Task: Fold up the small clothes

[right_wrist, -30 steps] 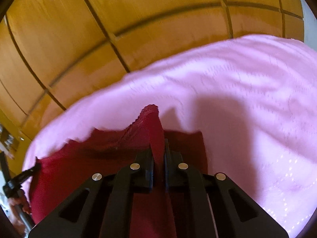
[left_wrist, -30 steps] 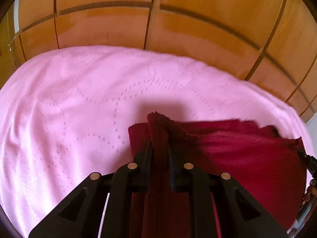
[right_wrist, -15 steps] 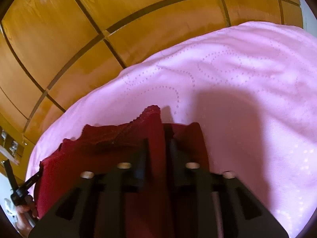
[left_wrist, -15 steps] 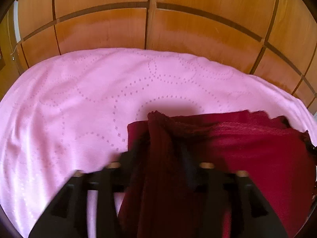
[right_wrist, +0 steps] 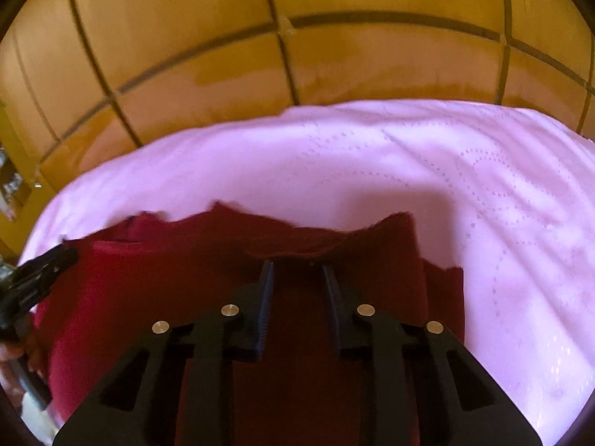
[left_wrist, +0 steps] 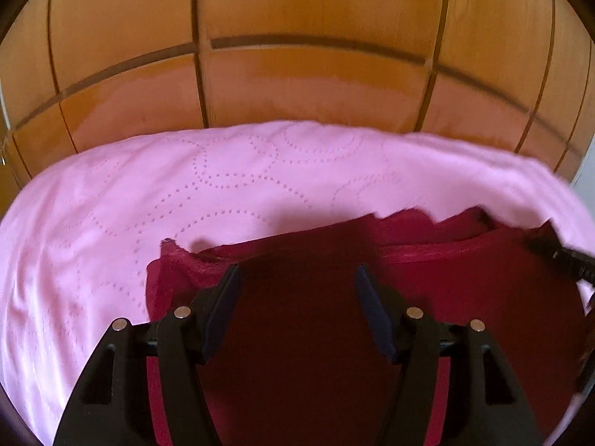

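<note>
A dark red garment (left_wrist: 465, 290) lies folded on a pink quilted cover (left_wrist: 186, 193). It also shows in the right wrist view (right_wrist: 148, 282). My left gripper (left_wrist: 295, 278) is open and empty just above the garment's left part, its small corner flap (left_wrist: 169, 251) sticking up beside the left finger. My right gripper (right_wrist: 297, 271) is open, jaws moderately apart, above the garment's right part near its raised corner (right_wrist: 398, 230). Each gripper's tip shows at the edge of the other's view, the right one (left_wrist: 557, 256) and the left one (right_wrist: 37, 275).
A wooden panelled wall (left_wrist: 297, 74) rises behind the pink cover's far edge. The pink cover (right_wrist: 502, 204) spreads wide to the right of the garment and to its left in the left wrist view.
Both grippers were shut on the garment's raised edges a second ago. Both have opened and let go, and the cloth has dropped flat onto the cover.
</note>
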Available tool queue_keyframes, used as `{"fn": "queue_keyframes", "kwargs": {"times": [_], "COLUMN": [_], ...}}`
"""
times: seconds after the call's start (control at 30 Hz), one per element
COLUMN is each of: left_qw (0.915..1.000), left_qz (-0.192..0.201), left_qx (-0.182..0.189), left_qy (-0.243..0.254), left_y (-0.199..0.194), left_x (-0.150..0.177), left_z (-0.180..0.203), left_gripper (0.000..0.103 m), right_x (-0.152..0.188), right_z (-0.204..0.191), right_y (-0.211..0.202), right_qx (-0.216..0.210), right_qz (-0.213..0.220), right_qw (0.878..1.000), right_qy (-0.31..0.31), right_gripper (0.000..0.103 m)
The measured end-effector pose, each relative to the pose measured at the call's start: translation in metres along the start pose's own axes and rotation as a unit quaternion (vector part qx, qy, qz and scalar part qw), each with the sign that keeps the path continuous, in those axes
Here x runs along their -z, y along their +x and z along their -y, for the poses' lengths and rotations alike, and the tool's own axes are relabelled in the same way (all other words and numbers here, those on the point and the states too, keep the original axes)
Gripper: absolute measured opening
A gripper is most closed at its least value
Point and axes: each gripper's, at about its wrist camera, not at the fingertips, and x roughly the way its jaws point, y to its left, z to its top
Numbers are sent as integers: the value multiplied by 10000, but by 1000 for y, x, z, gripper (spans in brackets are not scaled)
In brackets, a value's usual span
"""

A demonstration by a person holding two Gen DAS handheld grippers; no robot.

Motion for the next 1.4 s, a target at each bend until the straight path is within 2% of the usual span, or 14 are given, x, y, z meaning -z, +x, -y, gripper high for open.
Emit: {"fn": "queue_keyframes", "kwargs": {"times": [0.07,0.1,0.17,0.47,0.53,0.6,0.73,0.83,0.9,1.03,1.17,1.23,1.3,1.4], "left_qw": [9999,9990,9978,9979,9978,9981,9965,9966,9960,9929,9920,9919,9919,9921], "left_qz": [-111,-112,-128,-38,34,179,334,248,52,-351,-346,-338,-326,-223], "left_qx": [78,309,478,505,520,367,110,-348,-471,-155,-17,9,13,45], "left_qy": [-93,-295,-450,-396,-414,-454,-758,-705,-760,-1122,-1211,-1227,-1232,-1236], "left_y": [13,19,23,18,9,-3,-24,-25,-16,6,9,10,8,2], "left_x": [4,6,6,8,9,10,19,28,35,36,39,39,41,41], "left_z": [-4,-12,-18,-15,-17,-18,-38,-45,-50,-64,-66,-65,-63,-63], "left_gripper": [66,66,67,72,80,85,85,85,87,95,96,96,96,96], "right_x": [0,2,4,3,3,2,3,3,3,3,2,2,7,25], "right_z": [13,22,31,25,23,22,21,21,20,18,16,13,-1,-28], "right_y": [17,18,20,20,19,19,18,18,19,19,15,6,-16,-52], "right_qx": [72,-37,-156,33,101,144,153,168,176,221,312,332,376,340], "right_qz": [-50,36,159,292,313,329,338,341,346,357,397,440,510,754], "right_qw": [9997,9988,9968,9975,9978,9979,9979,9979,9979,9979,9975,9972,9971,9964], "right_qy": [246,484,771,639,575,532,536,529,523,494,498,502,428,171], "right_gripper": [8,4,1,1,1,1,1,1,1,1,2,14,42,45]}}
